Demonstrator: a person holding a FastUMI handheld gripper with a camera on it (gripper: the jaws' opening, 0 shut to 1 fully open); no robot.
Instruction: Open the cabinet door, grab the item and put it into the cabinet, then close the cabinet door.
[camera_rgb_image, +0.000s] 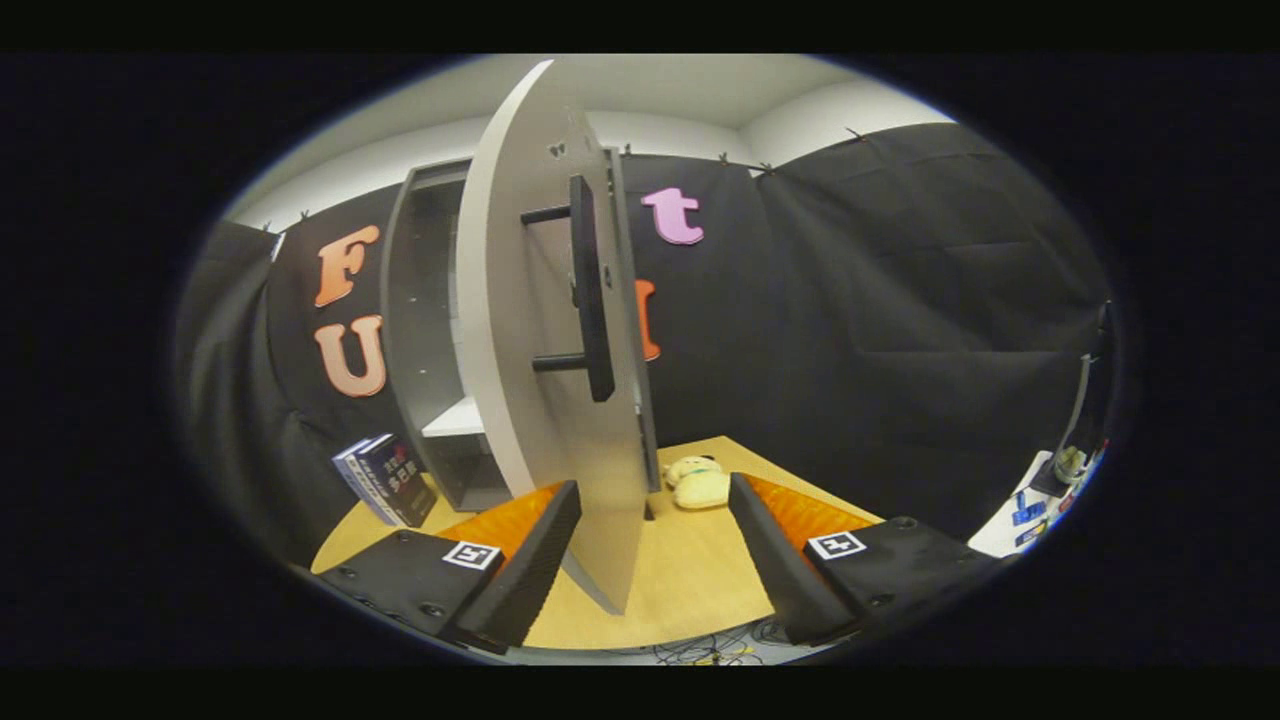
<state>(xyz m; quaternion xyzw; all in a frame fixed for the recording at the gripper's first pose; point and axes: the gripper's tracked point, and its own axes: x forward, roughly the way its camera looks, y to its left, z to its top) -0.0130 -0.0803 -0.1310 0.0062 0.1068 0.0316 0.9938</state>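
The cabinet (430, 330) is standing at the back of the table (690, 580), against the booth's black wall, and its inside is showing as a dark space with a pale shelf (455, 418) partway down. Its door (530, 330) is swung wide open, coming out toward the camera edge-on, so that its lower corner is reaching down between the two fingers. A dark bar handle (590, 290) is sitting upright on the door's right face, held off it by two short posts.

The table is showing as a light wooden top running from the cabinet's foot to the fingers.

The gripper (650, 545) is spread wide, with its jaws well apart and nothing pinched in them; the left finger is lying just beside the door's lower edge, though whether it is touching is hard to tell, and the right finger is standing clear of the door.

Two books (385, 480) are leaning together on the table just left of the cabinet's base.

The toy (698, 482), a small pale yellow plush, is lying on the table just right of the door's foot, beyond the fingers and nearer the right one, outside the cabinet.
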